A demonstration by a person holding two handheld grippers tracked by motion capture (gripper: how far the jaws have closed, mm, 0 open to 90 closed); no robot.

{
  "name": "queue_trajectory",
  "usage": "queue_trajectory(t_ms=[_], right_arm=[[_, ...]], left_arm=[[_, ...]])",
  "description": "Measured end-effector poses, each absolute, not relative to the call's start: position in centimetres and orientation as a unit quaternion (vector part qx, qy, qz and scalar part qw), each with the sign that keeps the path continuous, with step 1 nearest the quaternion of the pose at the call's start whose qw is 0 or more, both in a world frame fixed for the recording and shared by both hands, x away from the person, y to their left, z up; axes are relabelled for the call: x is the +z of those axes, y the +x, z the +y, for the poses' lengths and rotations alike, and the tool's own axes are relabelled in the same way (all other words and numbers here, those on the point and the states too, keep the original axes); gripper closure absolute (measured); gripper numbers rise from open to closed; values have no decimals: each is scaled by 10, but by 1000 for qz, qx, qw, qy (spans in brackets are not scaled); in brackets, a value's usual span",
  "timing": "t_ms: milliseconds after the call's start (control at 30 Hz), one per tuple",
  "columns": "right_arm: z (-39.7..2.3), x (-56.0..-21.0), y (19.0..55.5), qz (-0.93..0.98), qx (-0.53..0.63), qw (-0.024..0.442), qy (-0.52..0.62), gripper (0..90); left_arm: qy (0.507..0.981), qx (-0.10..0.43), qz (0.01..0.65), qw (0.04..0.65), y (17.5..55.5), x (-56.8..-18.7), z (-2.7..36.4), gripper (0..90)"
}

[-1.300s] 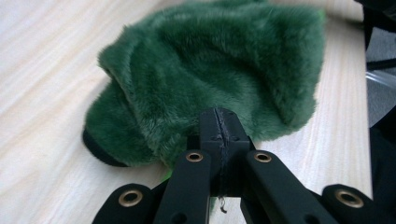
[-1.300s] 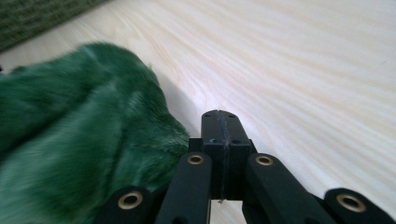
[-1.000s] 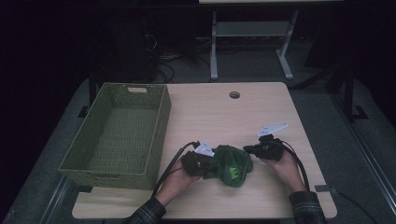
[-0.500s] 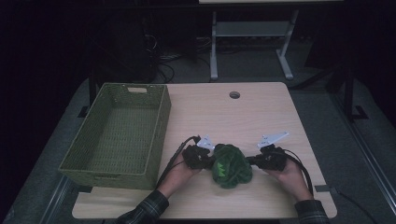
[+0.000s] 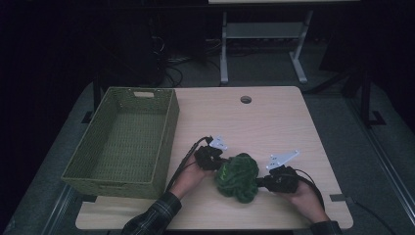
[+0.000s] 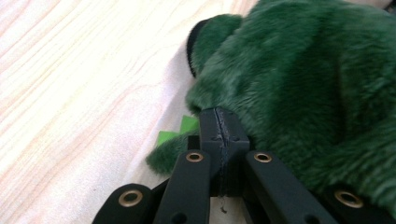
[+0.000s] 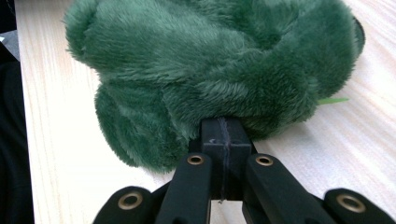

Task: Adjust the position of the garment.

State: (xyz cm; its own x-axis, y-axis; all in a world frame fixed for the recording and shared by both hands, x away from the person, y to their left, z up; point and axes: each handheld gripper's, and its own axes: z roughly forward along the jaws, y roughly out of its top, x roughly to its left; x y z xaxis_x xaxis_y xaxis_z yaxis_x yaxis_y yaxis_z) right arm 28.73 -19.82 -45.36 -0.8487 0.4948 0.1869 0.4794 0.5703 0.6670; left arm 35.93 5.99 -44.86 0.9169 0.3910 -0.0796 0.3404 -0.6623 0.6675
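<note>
Green plush toy [image 5: 238, 176] near the front edge of the counter [image 5: 274, 122], bunched into a soft heap between two hands. Left claw [image 5: 219, 163] pressed together at the toy's left side, tips buried in the fur, probably nipping a fold of it. Right claw [image 5: 260, 183] likewise pressed together, nose into the pile from the right, seemingly pinching fur too. Up close: long fluffy pile, floppy body, small bright green tag [image 6: 175, 131] poking out underneath. Looks light, squashy, nothing to break, but loose fur could slip out of a shallow pinch. Better hold likely on a thick fold or a limb, deep between the tips, not on the surface fuzz. Woven green basket [image 5: 122, 142] well off to the left on the counter, upright, open-topped, with nothing inside.
</note>
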Motion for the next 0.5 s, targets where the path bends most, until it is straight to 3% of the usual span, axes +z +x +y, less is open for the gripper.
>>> queue_trajectory(t_ms=[100,500], right_arm=[[-202,-451,286,883,378,25,278,878],[-240,-455,285,841,387,83,370,434]], left_arm=[[907,40,207,365,360,-443,66,893],[890,35,223,396,352,-413,90,719]])
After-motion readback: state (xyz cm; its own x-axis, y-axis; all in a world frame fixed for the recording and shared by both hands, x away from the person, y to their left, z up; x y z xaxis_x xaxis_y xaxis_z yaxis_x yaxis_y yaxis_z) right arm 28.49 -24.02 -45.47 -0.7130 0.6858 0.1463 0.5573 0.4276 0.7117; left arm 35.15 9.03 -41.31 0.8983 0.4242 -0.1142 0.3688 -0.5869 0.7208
